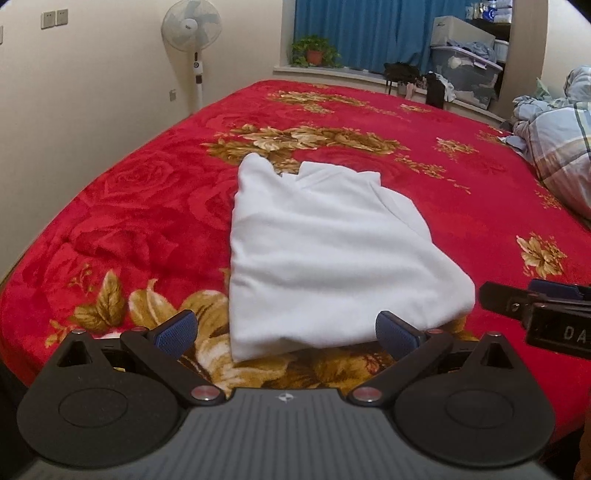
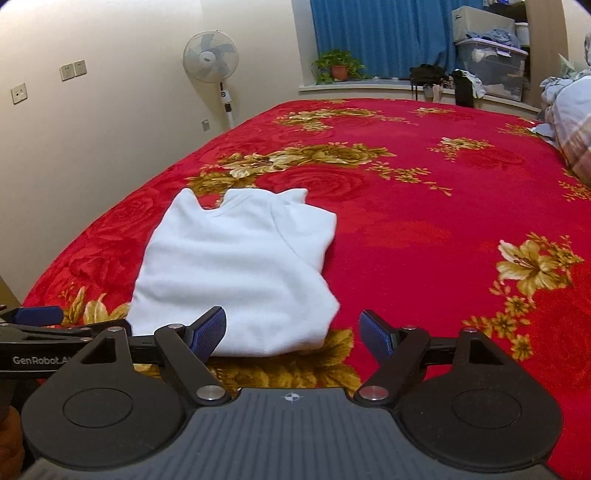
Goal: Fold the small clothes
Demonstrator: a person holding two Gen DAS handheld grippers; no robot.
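Presently, a folded white fleece garment (image 1: 325,258) lies flat on the red bed blanket with gold flowers (image 1: 461,192), near the blanket's near edge and towards its left side. The left gripper (image 1: 288,332) hangs at the garment's near edge, its blue-padded jaws spread wide and clamping nothing. The right gripper (image 2: 291,332) sits just beside the garment's near right corner, likewise released and empty-handed.

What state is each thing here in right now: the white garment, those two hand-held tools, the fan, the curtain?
white garment: folded, lying flat on the red blanket, not held.
left tool: open, empty.
right tool: open, empty.
fan: blades look still.
blue curtain: drawn shut.
storage bin: lid on.
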